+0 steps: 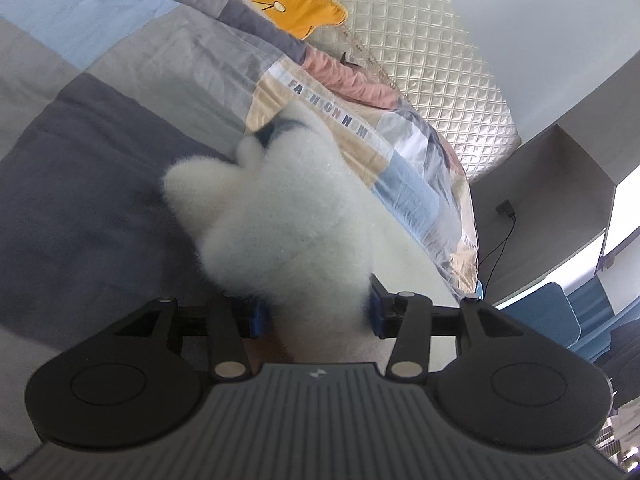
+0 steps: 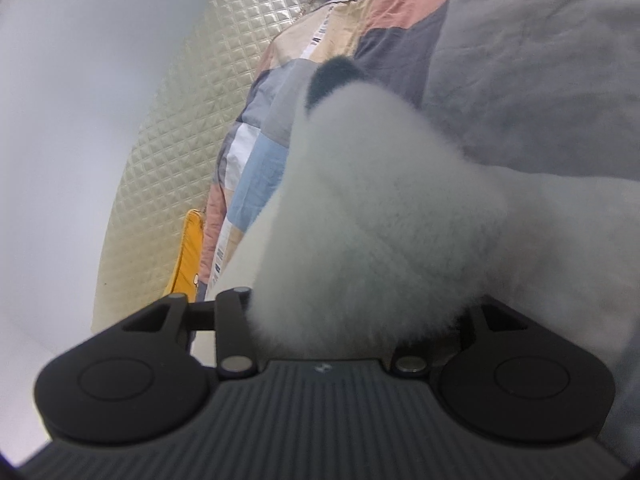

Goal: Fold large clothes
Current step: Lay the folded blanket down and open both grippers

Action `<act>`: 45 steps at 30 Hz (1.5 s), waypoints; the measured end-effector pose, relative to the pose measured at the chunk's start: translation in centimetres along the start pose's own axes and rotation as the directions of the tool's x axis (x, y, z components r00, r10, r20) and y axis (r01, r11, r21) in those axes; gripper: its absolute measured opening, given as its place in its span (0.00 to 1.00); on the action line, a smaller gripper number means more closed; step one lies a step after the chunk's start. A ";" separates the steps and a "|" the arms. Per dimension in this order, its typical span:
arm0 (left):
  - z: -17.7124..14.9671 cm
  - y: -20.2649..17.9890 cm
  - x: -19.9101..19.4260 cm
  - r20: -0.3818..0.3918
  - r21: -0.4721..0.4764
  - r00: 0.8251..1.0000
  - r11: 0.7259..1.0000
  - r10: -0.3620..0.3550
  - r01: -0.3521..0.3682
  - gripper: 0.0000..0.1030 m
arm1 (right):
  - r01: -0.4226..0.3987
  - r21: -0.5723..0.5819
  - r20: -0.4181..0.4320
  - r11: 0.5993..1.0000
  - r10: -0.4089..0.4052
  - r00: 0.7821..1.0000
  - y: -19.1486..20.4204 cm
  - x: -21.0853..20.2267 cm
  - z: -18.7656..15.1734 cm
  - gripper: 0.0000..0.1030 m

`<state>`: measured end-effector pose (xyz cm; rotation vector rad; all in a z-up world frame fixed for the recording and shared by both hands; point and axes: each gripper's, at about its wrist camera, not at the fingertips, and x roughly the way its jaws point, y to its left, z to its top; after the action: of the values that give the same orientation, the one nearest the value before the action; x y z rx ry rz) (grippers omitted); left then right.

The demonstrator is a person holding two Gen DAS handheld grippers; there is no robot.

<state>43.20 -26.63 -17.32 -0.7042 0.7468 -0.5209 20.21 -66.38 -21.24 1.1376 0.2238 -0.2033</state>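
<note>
Left gripper (image 1: 316, 312): we had it clamped on the fleece (image 1: 280, 216).
Right gripper (image 2: 360, 320): fleece (image 2: 380, 220) hid its fingers; grip unclear.
Quilt (image 1: 100, 184): at 12 o'clock.

This is a bedroom in a home. There is a bed (image 1: 100, 152) with a patchwork blanket (image 1: 352, 136) in many colors. A shiny padded headboard (image 1: 432, 60) stands behind it. A yellow pillow (image 1: 288, 0) lies by the headboard, and a charger (image 1: 505, 209) is plugged into the wall.

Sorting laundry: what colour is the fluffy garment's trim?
Dark blue trim on white fluffy garment; right wrist view.
</note>
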 end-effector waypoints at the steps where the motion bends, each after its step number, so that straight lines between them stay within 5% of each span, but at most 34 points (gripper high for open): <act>1: -0.1 0.0 -0.7 0.006 -0.014 1.000 1.000 -0.001 0.001 0.52 | 0.004 0.009 0.001 1.000 -0.004 1.000 0.0 -0.4 -0.1 0.48; 6: 0.1 -0.8 -5.8 0.050 -0.003 0.998 1.000 0.031 -0.031 0.52 | 0.017 0.036 0.014 0.999 -0.017 1.000 0.8 -3.8 -1.1 0.51; 13: 2.4 -6.3 -14.1 0.072 0.152 0.993 0.983 0.096 -0.106 0.53 | 0.069 0.005 0.075 0.998 -0.069 0.995 5.6 -10.5 -0.8 0.51; 20: 2.4 -12.1 -24.4 0.094 0.310 0.993 0.946 0.066 -0.092 0.53 | -0.033 -0.132 0.156 0.991 0.053 0.986 13.9 -18.7 -0.2 0.51; 27: 0.1 -17.1 -34.0 0.112 0.454 0.994 0.889 0.015 -0.064 0.53 | -0.017 -0.313 0.126 0.950 0.059 0.990 22.0 -26.0 -2.7 0.51; 33: -3.7 -19.5 -40.0 0.127 0.583 0.991 0.812 -0.052 -0.032 0.56 | -0.042 -0.458 0.108 0.888 0.102 0.989 26.3 -31.1 -6.7 0.51; 41: -8.7 -19.0 -43.9 0.152 0.654 0.987 0.754 -0.047 -0.065 0.58 | -0.007 -0.571 0.090 0.821 0.071 0.993 26.9 -33.8 -11.6 0.51; 45: -10.2 -18.2 -44.4 0.141 0.647 0.989 0.760 -0.051 -0.053 0.58 | 0.026 -0.606 0.096 0.795 0.041 0.995 25.9 -34.7 -13.7 0.51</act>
<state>4.28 -13.73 9.60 -0.0805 0.3733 -0.6707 -7.03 -41.75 5.52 0.4791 0.1721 -0.1648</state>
